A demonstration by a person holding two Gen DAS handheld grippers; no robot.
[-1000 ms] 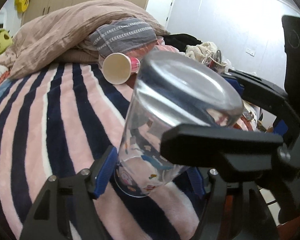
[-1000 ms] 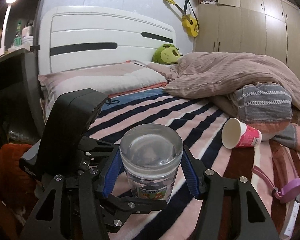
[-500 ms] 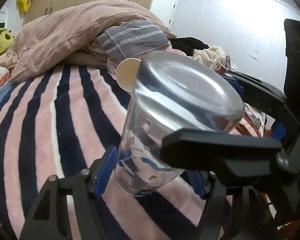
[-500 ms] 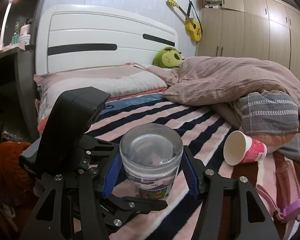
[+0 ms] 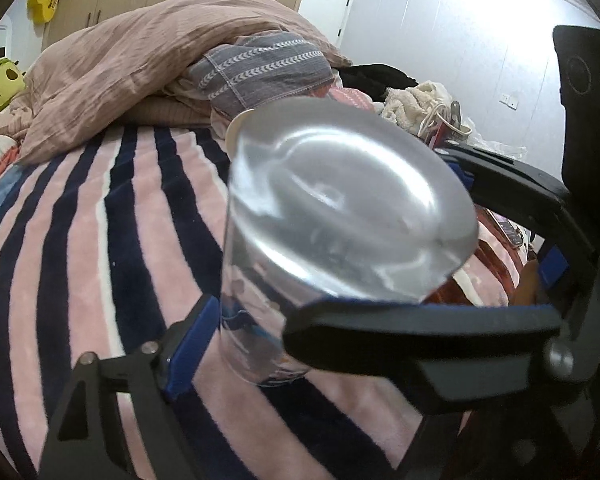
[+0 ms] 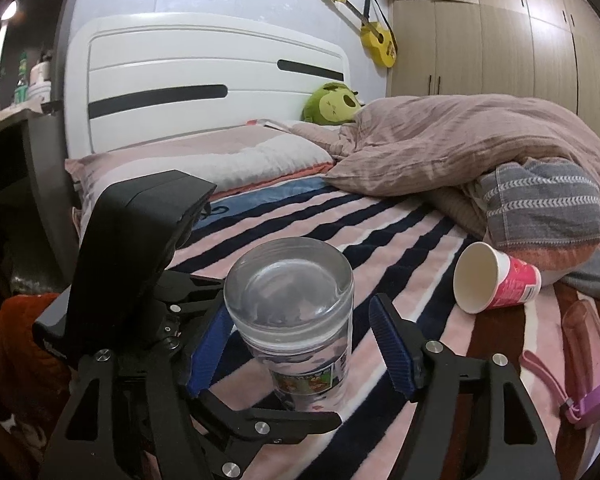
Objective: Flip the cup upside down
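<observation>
A clear glass cup (image 6: 290, 320) with a printed picture band stands upside down on the striped blanket, thick base up. It also fills the left wrist view (image 5: 340, 232). My right gripper (image 6: 300, 344) is open, its blue pads on both sides of the cup with a gap on the right side. My left gripper (image 5: 300, 344) reaches in from the other side at the cup's lower part; its left blue pad (image 5: 188, 344) sits near the glass, and the right finger is hidden behind the right gripper's black finger.
A pink paper cup (image 6: 494, 280) lies on its side on the blanket, mouth toward me. A rumpled duvet (image 6: 480, 148) and grey pillow (image 6: 540, 204) lie behind it. A purple strap item (image 6: 580, 396) lies at the right. The headboard (image 6: 204, 88) is at the back.
The right gripper's fingers have spread away from the cup, leaving a gap. Both cameras have shifted slightly; the cup stays upside down on the blanket.
</observation>
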